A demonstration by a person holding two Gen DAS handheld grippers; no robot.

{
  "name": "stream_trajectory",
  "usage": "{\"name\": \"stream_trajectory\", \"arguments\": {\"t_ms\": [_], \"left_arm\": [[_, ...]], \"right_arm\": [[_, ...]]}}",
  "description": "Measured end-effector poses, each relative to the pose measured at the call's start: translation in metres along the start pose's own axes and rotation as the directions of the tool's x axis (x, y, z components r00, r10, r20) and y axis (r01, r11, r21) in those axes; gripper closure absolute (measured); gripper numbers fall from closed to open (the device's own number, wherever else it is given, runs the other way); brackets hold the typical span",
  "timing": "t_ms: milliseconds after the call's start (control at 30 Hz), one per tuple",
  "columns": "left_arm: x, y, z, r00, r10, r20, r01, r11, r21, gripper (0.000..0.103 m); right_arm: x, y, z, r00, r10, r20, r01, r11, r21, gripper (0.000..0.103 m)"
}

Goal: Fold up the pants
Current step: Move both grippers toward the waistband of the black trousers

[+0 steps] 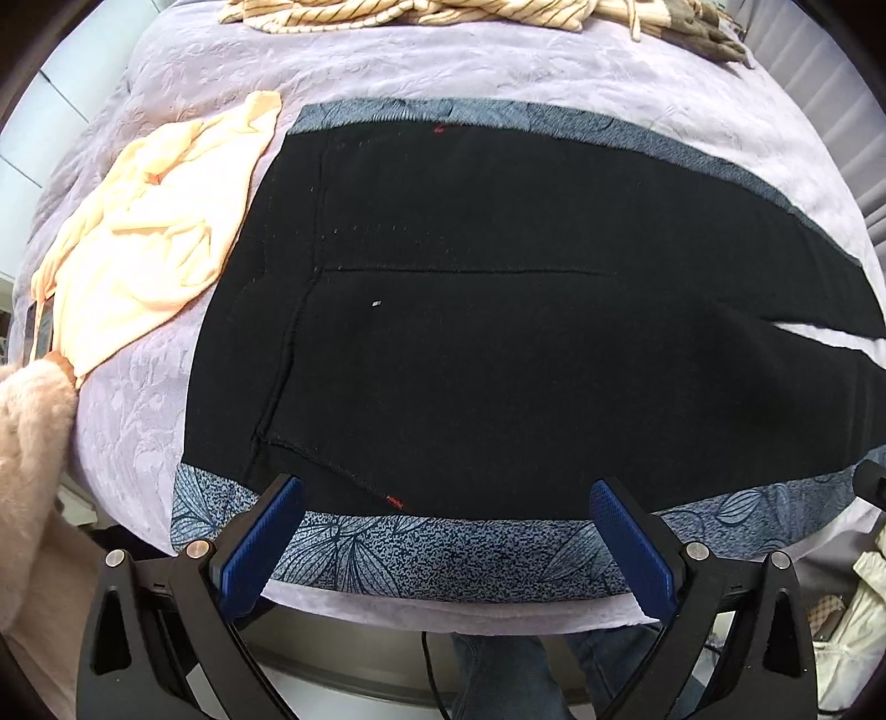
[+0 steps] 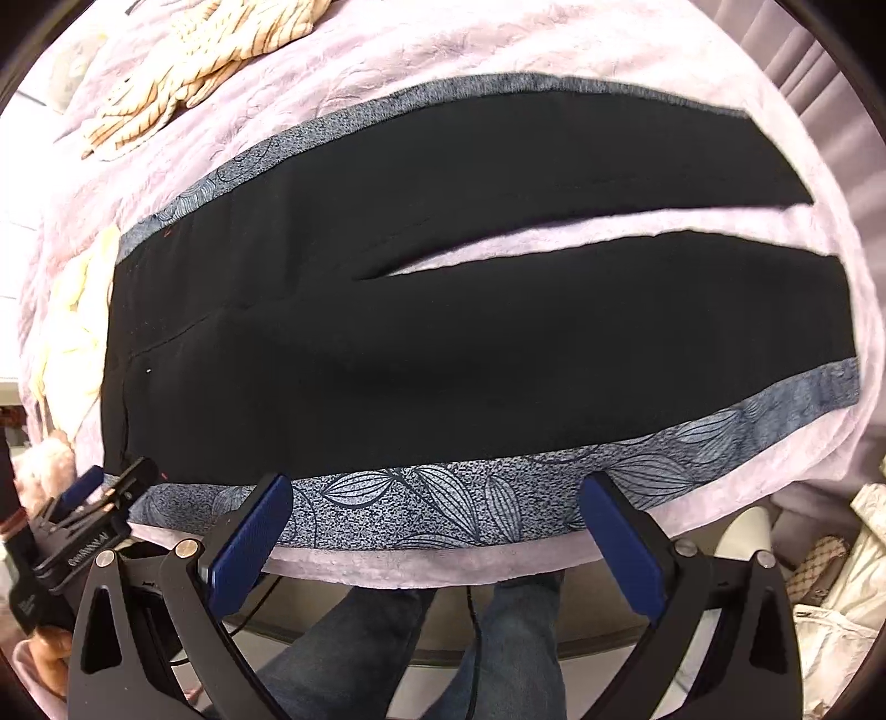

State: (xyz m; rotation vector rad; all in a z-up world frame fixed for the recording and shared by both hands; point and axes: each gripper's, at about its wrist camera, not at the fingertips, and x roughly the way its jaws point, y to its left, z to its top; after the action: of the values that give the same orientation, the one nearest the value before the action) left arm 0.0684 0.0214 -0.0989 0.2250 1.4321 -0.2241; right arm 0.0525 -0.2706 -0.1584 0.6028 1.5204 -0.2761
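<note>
The left wrist view shows no brand or label that can be read; small lettering on the other tool's body in the right wrist view is too blurred to make out. One pair of black knit pants (image 1: 498, 332) with patterned blue-grey side stripes lies flat on the lilac embossed bedspread (image 1: 387, 61), waistband to the left, its two legs parted by a narrow wedge of spread in the right wrist view. Tiny red stitches mark the seams. One crumpled peach garment (image 1: 149, 232) lies just beside the waistband, and one striped cream garment (image 1: 398, 14) sits at the far edge. The left gripper (image 1: 446, 548) and right gripper (image 2: 437, 540) both hang released above the near stripe, blue ribbed pads wide apart, grasping nothing.
</note>
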Motion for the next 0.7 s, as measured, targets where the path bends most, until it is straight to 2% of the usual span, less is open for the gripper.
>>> {"name": "stream_trajectory", "arguments": {"t_ms": [133, 200, 433, 533, 700], "left_arm": [[0.006, 0.001, -0.001, 1.0, 0.014, -0.015, -0.014, 1.0, 0.0, 0.0], [0.005, 0.0, -0.002, 1.0, 0.029, -0.01, -0.029, 0.999, 0.013, 0.0], [0.007, 0.004, -0.008, 0.999, 0.031, -0.02, -0.03, 1.0, 0.008, 0.0], [0.01, 0.008, -0.013, 0.999, 0.027, -0.03, -0.027, 1.0, 0.005, 0.0], [0.017, 0.014, -0.021, 0.997, 0.052, -0.048, -0.051, 0.999, 0.016, 0.0]], "right_arm": [[0.009, -0.008, -0.004, 1.0, 0.023, -0.016, -0.023, 0.999, 0.034, 0.0], [0.01, -0.011, -0.004, 1.0, -0.003, 0.006, 0.003, 0.999, 0.033, 0.0], [0.017, -0.008, -0.005, 1.0, 0.023, 0.006, -0.023, 0.999, 0.027, 0.0], [0.023, -0.006, -0.007, 0.999, 0.051, -0.002, -0.051, 0.998, 0.026, 0.0], [0.031, -0.005, -0.01, 0.989, 0.145, -0.005, -0.144, 0.989, 0.043, 0.0]]}}
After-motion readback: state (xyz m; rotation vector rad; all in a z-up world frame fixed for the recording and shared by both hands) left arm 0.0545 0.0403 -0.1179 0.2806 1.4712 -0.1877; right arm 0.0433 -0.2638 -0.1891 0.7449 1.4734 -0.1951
